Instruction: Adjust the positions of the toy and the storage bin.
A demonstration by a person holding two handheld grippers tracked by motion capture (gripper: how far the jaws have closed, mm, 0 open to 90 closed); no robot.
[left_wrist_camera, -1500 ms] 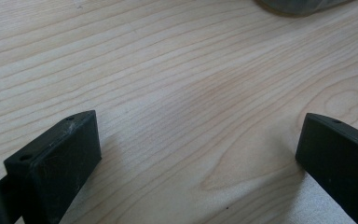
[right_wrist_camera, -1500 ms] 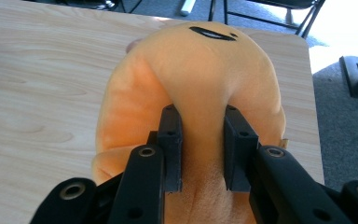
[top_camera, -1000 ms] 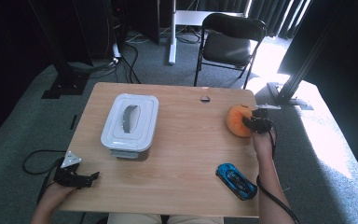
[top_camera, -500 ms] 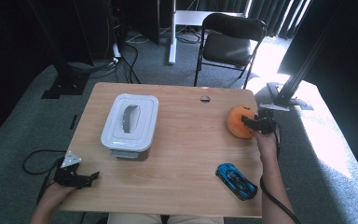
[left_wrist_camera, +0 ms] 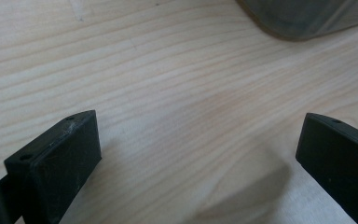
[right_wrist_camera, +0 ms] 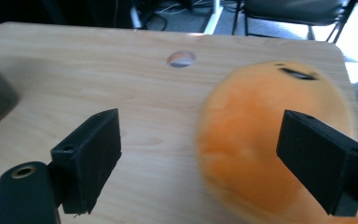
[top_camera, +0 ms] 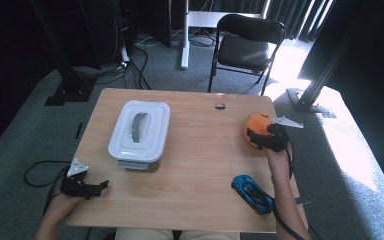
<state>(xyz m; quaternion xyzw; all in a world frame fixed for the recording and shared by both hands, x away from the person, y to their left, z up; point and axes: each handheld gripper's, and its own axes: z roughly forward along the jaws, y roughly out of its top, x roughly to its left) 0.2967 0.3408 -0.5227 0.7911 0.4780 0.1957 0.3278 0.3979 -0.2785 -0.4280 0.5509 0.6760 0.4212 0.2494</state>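
The right tool [top_camera: 258, 137] sits at the far right of the counter [top_camera: 200, 165] with its jaws spread wide; they have just been opening, and the orange plush toy [top_camera: 256, 128] lies on the wood at the right edge, seen between them in the right gripper view [right_wrist_camera: 256, 140], but with neither pad pressing on it. It reads to me as a release just made, or a regrip about to come, and I can't say which. If it's a let-go, the sound way is to draw the tool straight back along its own line so the right-hand jaw, which sits close against the toy's flank, doesn't drag the soft thing toward the edge. If it's a regrip, the jaws want centring first, since the toy sits off to the right jaw and leaves bare wood beside the left one. The left tool [top_camera: 87, 186] rests low at the near left corner, jaws also wide with nothing but wood grain between them [left_wrist_camera: 196, 154]. A white lidded container [top_camera: 140, 131] stands left of centre, and a blue toy car [top_camera: 252, 194] lies near the front right, just beside the person's forearm. The counter is pale wood with a small cable hole [top_camera: 220, 105] at the far side. Grey carpet lies around it, a black folding chair [top_camera: 247, 42] stands beyond, and strong sunlight falls on the floor at the right.
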